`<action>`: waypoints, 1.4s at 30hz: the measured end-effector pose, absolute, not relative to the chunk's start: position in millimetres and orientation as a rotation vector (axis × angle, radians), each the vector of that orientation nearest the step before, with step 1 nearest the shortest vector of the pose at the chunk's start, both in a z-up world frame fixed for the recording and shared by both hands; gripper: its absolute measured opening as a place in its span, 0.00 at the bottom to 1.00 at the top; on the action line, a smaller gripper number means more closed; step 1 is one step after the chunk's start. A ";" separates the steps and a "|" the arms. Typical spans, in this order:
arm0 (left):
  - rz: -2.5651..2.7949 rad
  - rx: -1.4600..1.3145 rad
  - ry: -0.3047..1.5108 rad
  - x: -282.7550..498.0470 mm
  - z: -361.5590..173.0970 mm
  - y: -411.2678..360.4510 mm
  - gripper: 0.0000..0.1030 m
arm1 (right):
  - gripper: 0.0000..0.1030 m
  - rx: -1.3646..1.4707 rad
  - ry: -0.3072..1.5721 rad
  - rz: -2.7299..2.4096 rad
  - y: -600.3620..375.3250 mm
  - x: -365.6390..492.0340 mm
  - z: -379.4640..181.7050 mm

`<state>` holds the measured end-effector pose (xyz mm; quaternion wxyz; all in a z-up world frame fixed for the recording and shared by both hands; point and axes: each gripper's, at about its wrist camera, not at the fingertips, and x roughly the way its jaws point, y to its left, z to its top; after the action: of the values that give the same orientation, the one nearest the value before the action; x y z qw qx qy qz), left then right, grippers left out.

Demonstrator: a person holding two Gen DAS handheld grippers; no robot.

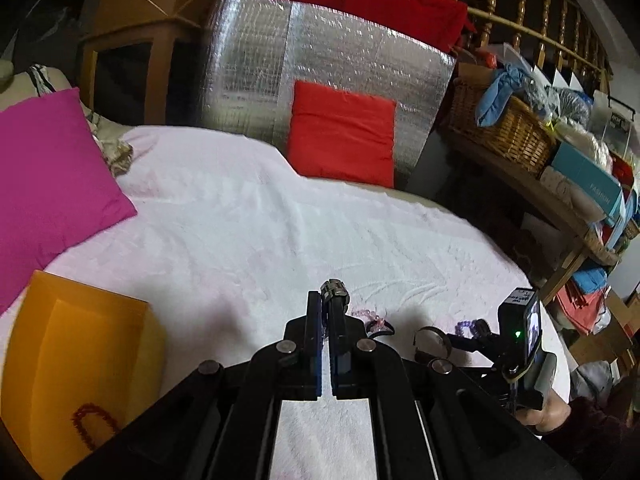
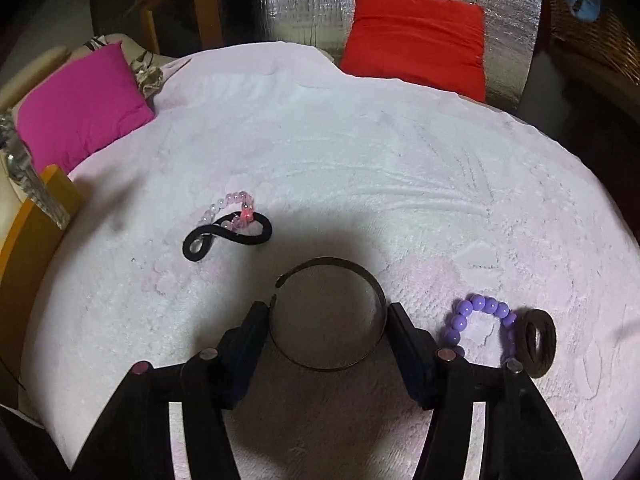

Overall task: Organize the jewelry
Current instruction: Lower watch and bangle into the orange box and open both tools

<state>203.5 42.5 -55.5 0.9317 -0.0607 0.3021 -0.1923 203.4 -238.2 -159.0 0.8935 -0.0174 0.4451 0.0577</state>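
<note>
My left gripper [image 1: 327,304] is shut on a small silver metal piece [image 1: 335,289], held above the pale pink blanket [image 1: 240,220]. An orange box [image 1: 76,360] at the lower left holds a red bead bracelet [image 1: 92,426]. My right gripper [image 2: 328,312] is open, its fingers either side of a dark metal cuff bangle [image 2: 328,316] on the blanket; contact is unclear. A pink bead bracelet [image 2: 232,210] lies across a black hair tie [image 2: 228,236] to the left. A purple bead bracelet [image 2: 478,316] and a brown ring band [image 2: 538,338] lie to the right.
A magenta cushion [image 1: 52,184] lies at the left and a red cushion [image 1: 342,132] leans on a silver foil panel [image 1: 320,60] at the back. A wooden shelf with a wicker basket [image 1: 500,124] and boxes runs along the right.
</note>
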 end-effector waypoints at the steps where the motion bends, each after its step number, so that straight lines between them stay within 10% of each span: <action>1: -0.389 -0.125 0.611 199.7 -51.9 46.4 0.03 | 0.61 -0.029 0.912 0.128 -235.8 202.4 -153.1; 12: -0.139 -0.079 0.601 126.0 -13.0 166.1 0.03 | 0.61 0.067 0.783 0.484 -99.3 181.5 -71.0; 28: 0.040 -0.174 0.891 148.8 -144.1 252.2 0.04 | 0.66 -0.037 0.934 0.576 105.1 252.8 -105.0; 34: 0.070 -0.146 0.872 148.1 -137.2 248.1 0.38 | 0.67 0.038 0.875 0.565 80.3 252.9 -87.9; 42: -0.011 -0.060 0.790 142.3 -98.4 182.9 0.53 | 0.67 0.119 0.815 0.428 -42.7 220.7 -62.2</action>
<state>142.3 182.9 -98.4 0.9225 -0.0292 0.3849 -0.0053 220.7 -42.7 -62.2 0.8942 0.0576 0.3931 0.2062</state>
